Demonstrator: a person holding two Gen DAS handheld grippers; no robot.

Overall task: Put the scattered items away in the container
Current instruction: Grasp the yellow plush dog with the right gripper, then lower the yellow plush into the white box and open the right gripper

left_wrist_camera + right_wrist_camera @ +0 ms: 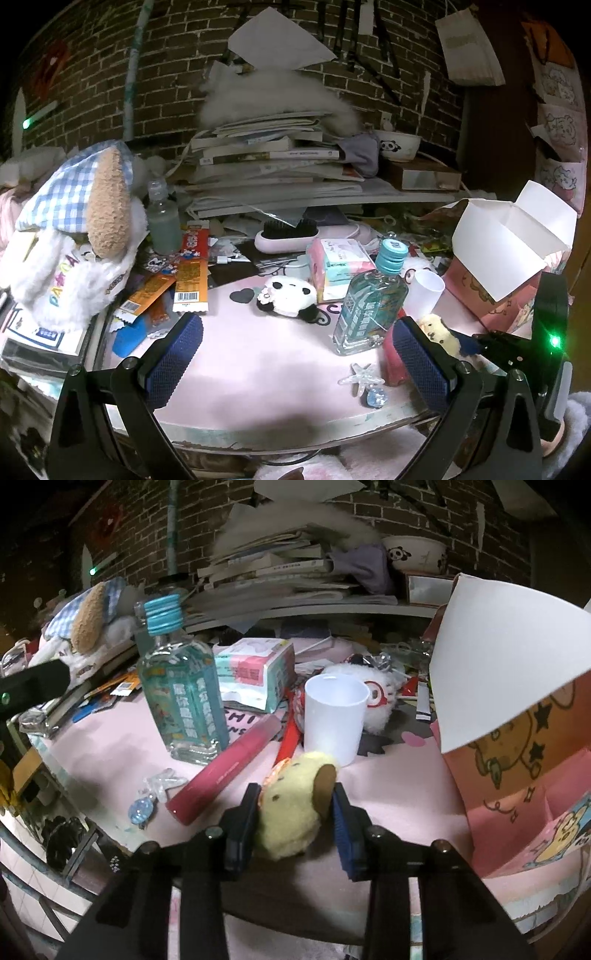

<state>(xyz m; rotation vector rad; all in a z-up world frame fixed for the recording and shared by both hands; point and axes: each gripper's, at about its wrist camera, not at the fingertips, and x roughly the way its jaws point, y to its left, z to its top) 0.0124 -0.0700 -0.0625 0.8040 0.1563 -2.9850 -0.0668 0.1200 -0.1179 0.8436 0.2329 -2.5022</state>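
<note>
you're clenching right tongs (293, 821) on small yellow plush toy (291, 808), just above pink table (388, 794). left tongs (295, 354) spread, idling. pink cartoon-printed box (517, 775) waiting nearby; teal-capped glass bottle (184, 690), white plastic cup (332, 720) remaining.

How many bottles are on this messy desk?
2. A clear blue-capped bottle stands on the pink mat near the white cup. A cloudy bottle stands further back, beside the big plush. Clutter may hide others.

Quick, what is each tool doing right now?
Left tool: open, holding nothing.
Right tool: shut on the yellow plush.
</note>
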